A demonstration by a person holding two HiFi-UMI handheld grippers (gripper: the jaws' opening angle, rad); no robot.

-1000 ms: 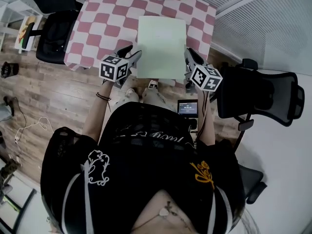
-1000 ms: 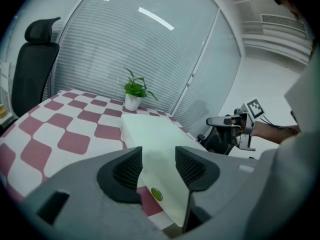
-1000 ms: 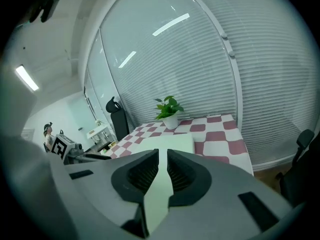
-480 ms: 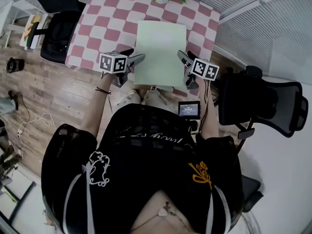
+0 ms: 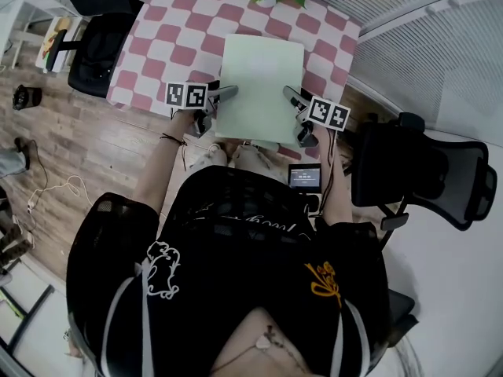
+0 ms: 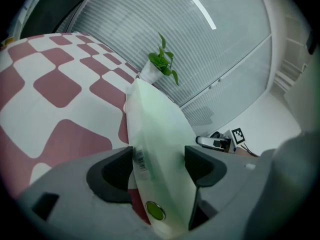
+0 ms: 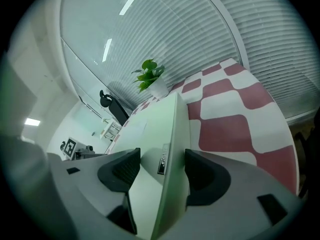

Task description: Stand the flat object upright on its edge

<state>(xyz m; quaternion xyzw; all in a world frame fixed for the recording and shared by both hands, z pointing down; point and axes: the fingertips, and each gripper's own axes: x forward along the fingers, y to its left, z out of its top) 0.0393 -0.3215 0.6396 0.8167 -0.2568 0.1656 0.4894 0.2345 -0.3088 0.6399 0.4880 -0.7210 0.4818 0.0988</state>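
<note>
Fingers [image 6: 112, 171] have just spread wide on both sides. Left gripper [image 5: 225, 93] and right gripper [image 5: 291, 95] have come down to the folder [image 5: 259, 85], and each side edge now sits between open fingers, unpinched. Folder lies flat on counter [image 5: 181, 22]. Upending not started; a pinch probably comes next.

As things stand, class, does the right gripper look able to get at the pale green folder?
Probably yes: the folder's edge sits between the jaws of the right gripper, which have just been opening and stand apart, with nothing else in the way.
</note>
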